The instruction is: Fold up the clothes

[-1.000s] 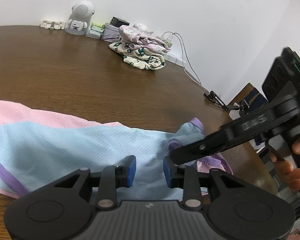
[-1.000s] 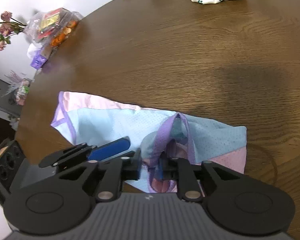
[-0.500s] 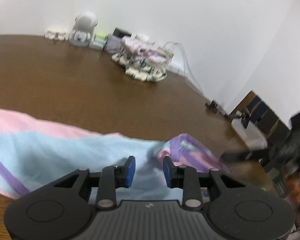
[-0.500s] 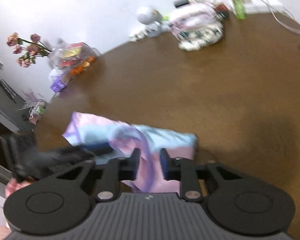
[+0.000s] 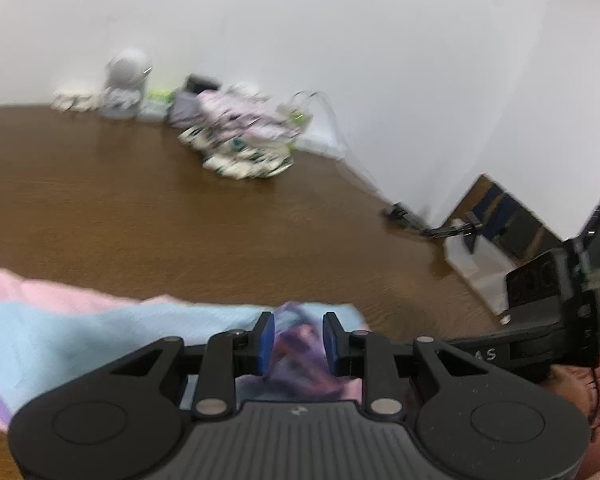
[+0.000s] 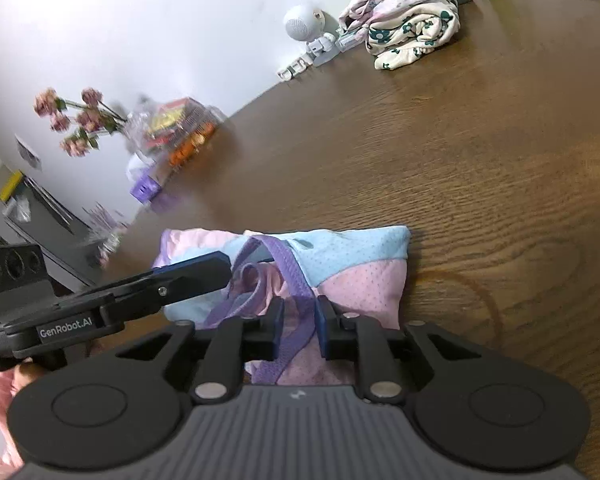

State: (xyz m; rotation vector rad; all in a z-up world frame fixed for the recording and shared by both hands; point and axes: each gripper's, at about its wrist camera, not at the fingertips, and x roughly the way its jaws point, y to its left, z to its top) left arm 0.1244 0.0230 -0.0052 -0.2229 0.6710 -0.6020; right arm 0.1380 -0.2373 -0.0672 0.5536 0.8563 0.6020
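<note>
A: Where's the garment (image 6: 360, 256)?

B: On the table (image 6: 480, 128), right under both tools. The right gripper (image 6: 298, 326) stands parted, purple trim (image 6: 288, 260) lying between its fingers, unpinched. The left gripper (image 5: 298, 338) is parted too, over bunched cloth.

A: Handling?

B: Thin mesh, probably light and floppy, likely to sag. I'd pinch the trim or a corner; those edges look firmer.

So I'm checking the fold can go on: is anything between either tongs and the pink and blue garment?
Nothing visible is. The right tongs have the garment's purple trim between their fingers, and the left tongs have bunched purple fabric between theirs. The brown table beyond the garment is bare up to the folded pile.
</note>
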